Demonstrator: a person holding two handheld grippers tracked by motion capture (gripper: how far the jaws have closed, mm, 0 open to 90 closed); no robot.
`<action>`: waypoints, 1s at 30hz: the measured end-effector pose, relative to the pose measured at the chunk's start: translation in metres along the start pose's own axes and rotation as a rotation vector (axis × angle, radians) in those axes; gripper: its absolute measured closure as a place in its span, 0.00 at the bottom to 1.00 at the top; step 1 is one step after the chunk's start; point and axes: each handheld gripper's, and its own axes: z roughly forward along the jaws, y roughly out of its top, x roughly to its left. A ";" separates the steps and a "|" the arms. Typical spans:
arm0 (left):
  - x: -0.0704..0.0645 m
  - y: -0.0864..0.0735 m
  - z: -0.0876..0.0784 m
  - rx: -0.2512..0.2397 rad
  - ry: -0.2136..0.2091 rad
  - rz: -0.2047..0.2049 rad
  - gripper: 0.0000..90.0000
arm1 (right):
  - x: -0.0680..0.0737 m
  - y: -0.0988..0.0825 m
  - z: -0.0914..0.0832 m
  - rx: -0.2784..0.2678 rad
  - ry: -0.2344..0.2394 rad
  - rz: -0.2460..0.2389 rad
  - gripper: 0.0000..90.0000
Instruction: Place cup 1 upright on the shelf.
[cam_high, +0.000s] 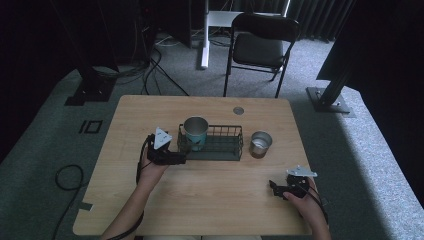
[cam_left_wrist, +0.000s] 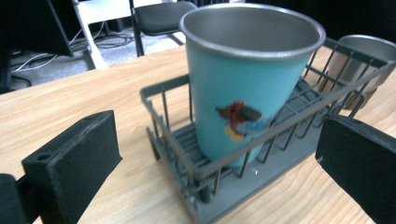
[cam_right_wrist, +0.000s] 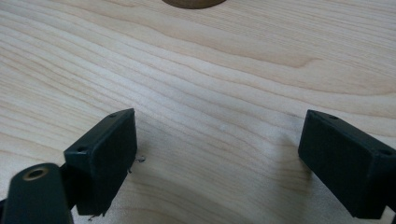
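One table, light wood, carries everything; one grey wire basket sits mid-table, one teal metal cup stands upright in its left end, one plain steel cup stands on the wood just right of the basket, not touching it as far as I can tell. Two grippers: left gripper sits at the basket's left end, jaws wide apart, holding nothing; in the left gripper view the basket's end and the teal cup sit between and beyond the jaws. Right gripper rests low near the front right edge, jaws also apart, bare wood between them. Looks like a reach for the teal cup or basket end. To do it well: come in above the wire rim, centre the cup between the pads, close on the cup wall only, lift straight up so it doesn't snag the wires.
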 end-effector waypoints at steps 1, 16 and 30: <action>0.000 -0.002 -0.001 0.006 0.001 -0.001 0.00 | 0.000 0.000 0.000 0.000 0.000 0.000 0.12; 0.014 -0.030 -0.015 0.066 -0.004 -0.023 0.00 | 0.000 0.000 0.000 0.000 0.000 0.000 0.12; 0.027 -0.066 -0.024 0.133 0.042 -0.059 0.00 | 0.000 0.000 0.000 -0.001 0.000 -0.002 0.12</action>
